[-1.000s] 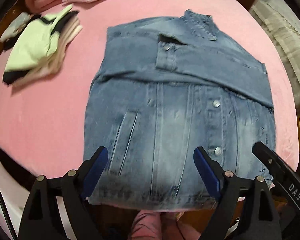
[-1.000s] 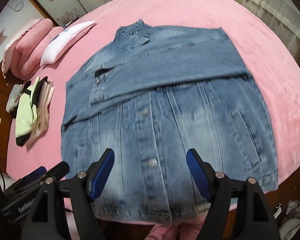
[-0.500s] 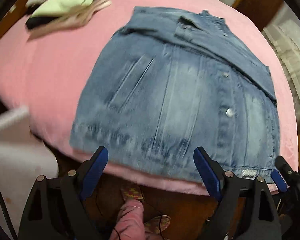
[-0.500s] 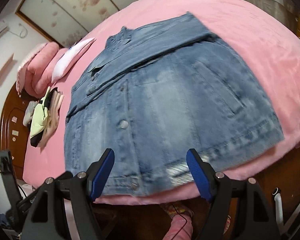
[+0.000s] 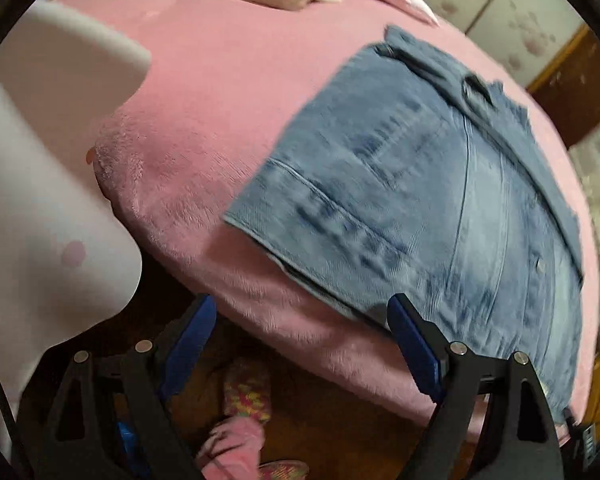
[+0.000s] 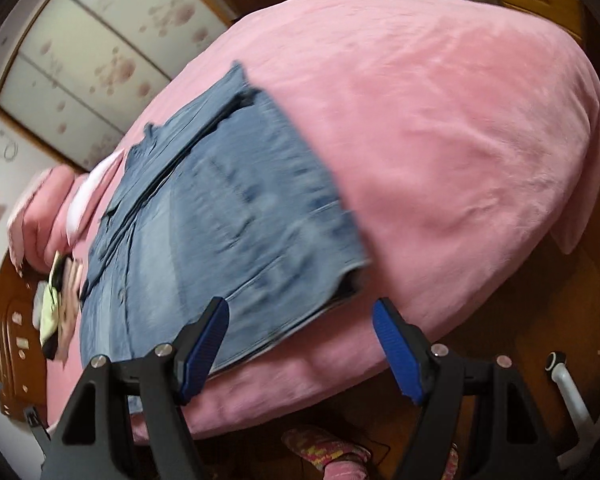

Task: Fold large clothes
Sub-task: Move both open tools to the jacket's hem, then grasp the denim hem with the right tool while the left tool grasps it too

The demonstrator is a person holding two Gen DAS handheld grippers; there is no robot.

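Now, at the foot edge of the bed [image 6: 480, 128], I hold both claws spread and empty over the hem of a denim jacket [image 5: 440, 200]. My left claw [image 5: 300, 344] hangs just off the jacket's near left hem corner, its blue pads wide apart, one over the floor beyond the bed's edge, the other over the hem. My right claw [image 6: 300, 344] hangs at the opposite hem corner, jaws equally wide, nothing between them but cloth and pink blanket below.

The jacket lies front up on the pink cover, its hem at the foot edge and its collar toward the head of the bed. Its sleeves are already folded across the chest, so the first stage looks done. What is left, by my reading, is to pinch both hem corners and carry the bottom half up over the sleeves toward the collar, then perhaps one more fold to make it compact.

A stack of folded clothes [image 6: 58, 308] sits near the bed's far left edge, well apart from the jacket, beside the pillows [image 6: 44, 216]. Both views are blurred.
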